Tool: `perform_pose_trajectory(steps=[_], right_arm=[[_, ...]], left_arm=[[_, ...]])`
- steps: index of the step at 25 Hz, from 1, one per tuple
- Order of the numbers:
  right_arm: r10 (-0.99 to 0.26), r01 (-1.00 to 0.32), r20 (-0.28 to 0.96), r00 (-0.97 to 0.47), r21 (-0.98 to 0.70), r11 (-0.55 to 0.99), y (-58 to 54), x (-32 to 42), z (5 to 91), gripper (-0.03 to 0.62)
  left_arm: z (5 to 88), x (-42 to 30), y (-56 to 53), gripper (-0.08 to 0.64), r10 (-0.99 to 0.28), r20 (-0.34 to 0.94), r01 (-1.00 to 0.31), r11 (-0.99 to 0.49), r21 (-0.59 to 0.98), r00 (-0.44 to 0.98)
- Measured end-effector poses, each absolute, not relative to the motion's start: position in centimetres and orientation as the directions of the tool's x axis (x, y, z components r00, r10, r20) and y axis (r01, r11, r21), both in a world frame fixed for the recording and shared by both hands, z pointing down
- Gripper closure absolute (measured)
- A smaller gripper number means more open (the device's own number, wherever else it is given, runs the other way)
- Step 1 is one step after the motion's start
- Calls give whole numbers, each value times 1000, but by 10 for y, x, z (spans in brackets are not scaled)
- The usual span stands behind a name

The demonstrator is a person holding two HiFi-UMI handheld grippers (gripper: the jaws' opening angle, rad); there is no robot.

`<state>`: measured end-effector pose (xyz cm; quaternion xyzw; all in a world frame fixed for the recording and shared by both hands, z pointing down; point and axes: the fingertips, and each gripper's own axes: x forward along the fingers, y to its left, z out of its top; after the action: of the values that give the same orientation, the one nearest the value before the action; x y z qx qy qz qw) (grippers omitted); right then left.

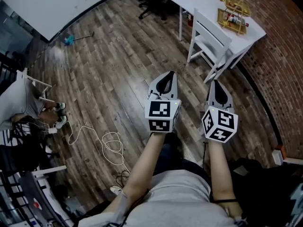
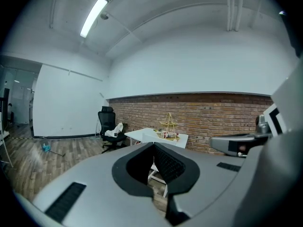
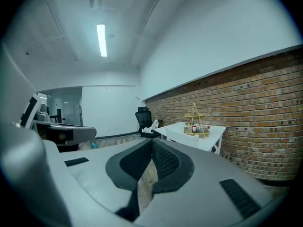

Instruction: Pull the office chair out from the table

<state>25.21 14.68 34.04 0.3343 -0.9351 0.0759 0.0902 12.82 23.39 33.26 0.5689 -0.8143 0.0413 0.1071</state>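
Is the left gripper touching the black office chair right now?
Apart. The head view shows the left gripper, jaws shut, well short of the office chair, with wood floor between them.

The white table (image 1: 201, 1) stands on a wood-plank floor (image 1: 113, 65) and carries a gold wire rack (image 1: 233, 13) near its far edge. On the floor lie a looped white cable (image 1: 112, 144) and a blue-headed mop (image 1: 71, 39).

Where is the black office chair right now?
In the head view the black office chair stands at the top centre, on the wood floor just left of the white table's far end.
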Motion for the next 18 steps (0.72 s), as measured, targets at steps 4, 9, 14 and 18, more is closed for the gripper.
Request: perform_pose_trajectory(steps=[4,9,14,18], right_arm=[[-622,-650,224,-750,-79,756,125,221,339,575],[-631,-660,228,-741,-76,748,105,192,341,575],[-629,-660,243,-739,-71,748,93,171,345,575],[-626,-658,253,-738,-66,750,85,158,350,575]], left_arm=[[332,98,208,546,-925,225,-943,327,60,-307],[333,68,187,546,-929,225,-948,313,50,-295],[339,46,173,546,-930,231,-949,308,61,-287],[345,33,165,546,-929,239,-948,309,73,-284]])
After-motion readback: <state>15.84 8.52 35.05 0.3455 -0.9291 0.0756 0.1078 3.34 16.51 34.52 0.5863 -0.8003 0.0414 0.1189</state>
